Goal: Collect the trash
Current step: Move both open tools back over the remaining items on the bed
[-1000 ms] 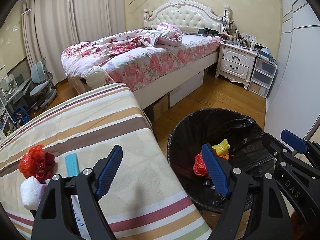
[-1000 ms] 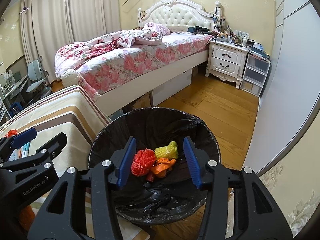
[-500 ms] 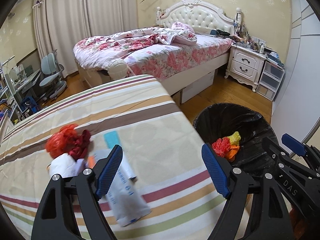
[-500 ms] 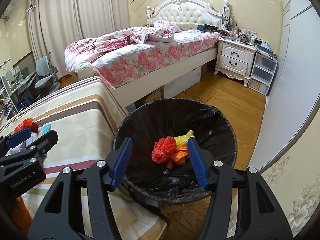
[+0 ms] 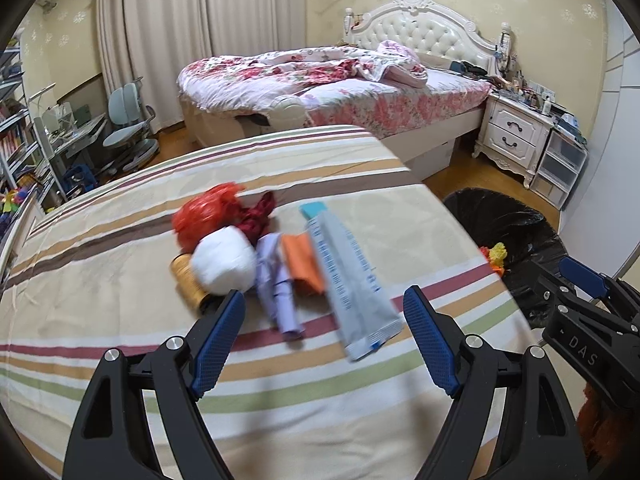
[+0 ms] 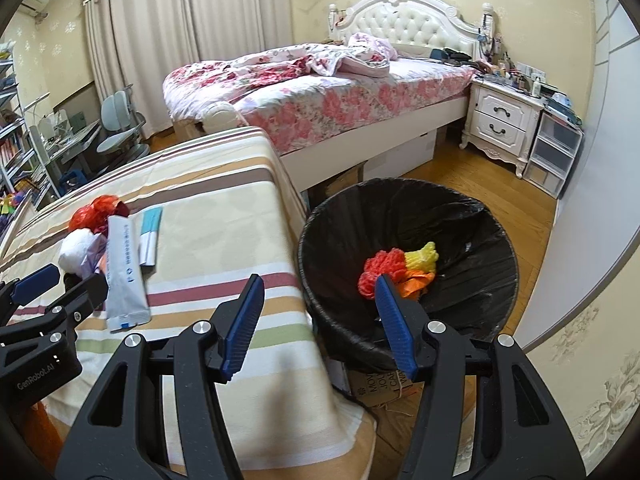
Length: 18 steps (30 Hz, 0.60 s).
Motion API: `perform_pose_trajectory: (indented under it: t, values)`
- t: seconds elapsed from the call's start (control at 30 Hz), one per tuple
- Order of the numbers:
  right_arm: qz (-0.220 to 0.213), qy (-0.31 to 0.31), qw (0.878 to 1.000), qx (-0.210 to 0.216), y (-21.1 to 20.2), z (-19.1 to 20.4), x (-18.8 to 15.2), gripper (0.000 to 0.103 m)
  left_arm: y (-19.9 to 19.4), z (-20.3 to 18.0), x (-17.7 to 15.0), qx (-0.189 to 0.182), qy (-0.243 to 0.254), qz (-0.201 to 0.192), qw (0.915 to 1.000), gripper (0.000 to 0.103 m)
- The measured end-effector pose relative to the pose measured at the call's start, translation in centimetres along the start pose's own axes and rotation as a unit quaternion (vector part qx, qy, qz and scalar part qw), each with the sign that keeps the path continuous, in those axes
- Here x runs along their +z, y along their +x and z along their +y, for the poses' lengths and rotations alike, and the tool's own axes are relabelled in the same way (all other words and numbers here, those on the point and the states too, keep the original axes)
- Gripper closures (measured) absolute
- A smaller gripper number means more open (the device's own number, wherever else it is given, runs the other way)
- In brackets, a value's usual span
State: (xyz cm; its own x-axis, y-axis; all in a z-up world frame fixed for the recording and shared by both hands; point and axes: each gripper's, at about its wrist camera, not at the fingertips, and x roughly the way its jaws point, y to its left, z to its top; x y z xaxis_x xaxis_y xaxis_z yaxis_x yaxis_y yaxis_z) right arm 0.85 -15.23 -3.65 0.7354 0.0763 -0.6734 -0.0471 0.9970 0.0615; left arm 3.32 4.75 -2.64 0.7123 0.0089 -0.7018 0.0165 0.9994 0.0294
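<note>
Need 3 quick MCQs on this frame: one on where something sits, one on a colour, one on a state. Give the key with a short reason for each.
1. Where is the bin relative to the striped table?
A. On the table
B. On the floor beside the table's edge
C. Under the bed

2. What colour is the bin liner?
A. Black
B. White
C. Blue

3. What state is the left gripper in?
A. Shut on the long grey packet
B. Shut on the white wad
C. Open, holding nothing

Key:
1 B: in the right wrist view the bin stands on the wooden floor, next to the table's edge.
2 A: the bag lining the bin is glossy black.
3 C: in the left wrist view the jaws stand wide apart above the cloth, with the long grey packet and the white wad lying beyond them, ungripped.
</note>
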Motion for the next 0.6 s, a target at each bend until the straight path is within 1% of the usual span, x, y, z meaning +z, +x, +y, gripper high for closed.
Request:
perform_pose_trajectory:
  t: [0.33,0.47,0.6]
  values:
    - [0.012,-0.032,0.999,0.036,0.5,4.5,-0.6,0.047,0.3,5.7,-1.3,0.039,-0.050,0.017,0.9978,0.024]
    - [0.014,-0.043,0.998,0.042,0.7,5.8,-0.5,0.047,1.1,7.2,-1.3,0.048,-0.066,0.027,0.9963,0.024]
    - [0.017,-0.049,0.998,0.047,1.0,6.7,-0.3,0.046,1.7,7.9,-1.1,0.053,-0.069,0.032,0.9957,0.024]
